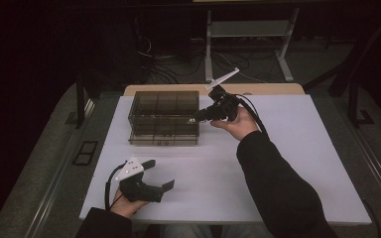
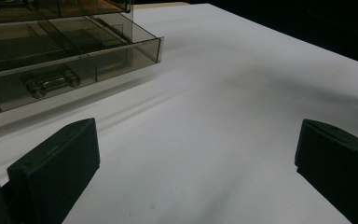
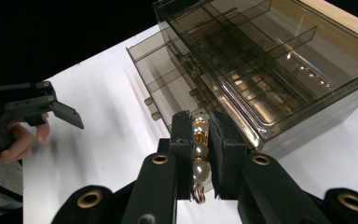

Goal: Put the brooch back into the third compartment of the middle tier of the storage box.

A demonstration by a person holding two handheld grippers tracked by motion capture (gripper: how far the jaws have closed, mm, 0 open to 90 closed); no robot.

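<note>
A smoky see-through drawer box (image 1: 163, 116) stands at the back left of the white table top (image 1: 287, 163). Its lower drawer (image 3: 168, 81) is pulled out a little and has a metal handle (image 2: 51, 83). My right gripper (image 3: 199, 122) is shut on a short string of pearls with gold links (image 3: 199, 154). It holds the string just off the box's right front corner, and in the high view its tip (image 1: 195, 119) is right by the box's side. My left gripper (image 1: 161, 173) stands open near the front edge with nothing between its jaws; in its own view (image 2: 198, 163) bare table shows between them.
The box's top tray (image 3: 270, 56) is split into several compartments by thin dividers. A wooden strip (image 1: 213, 89) runs behind the white top. Cables and a metal stand (image 1: 248, 44) lie on the floor beyond the table. Bare white surface spreads to the right of the box.
</note>
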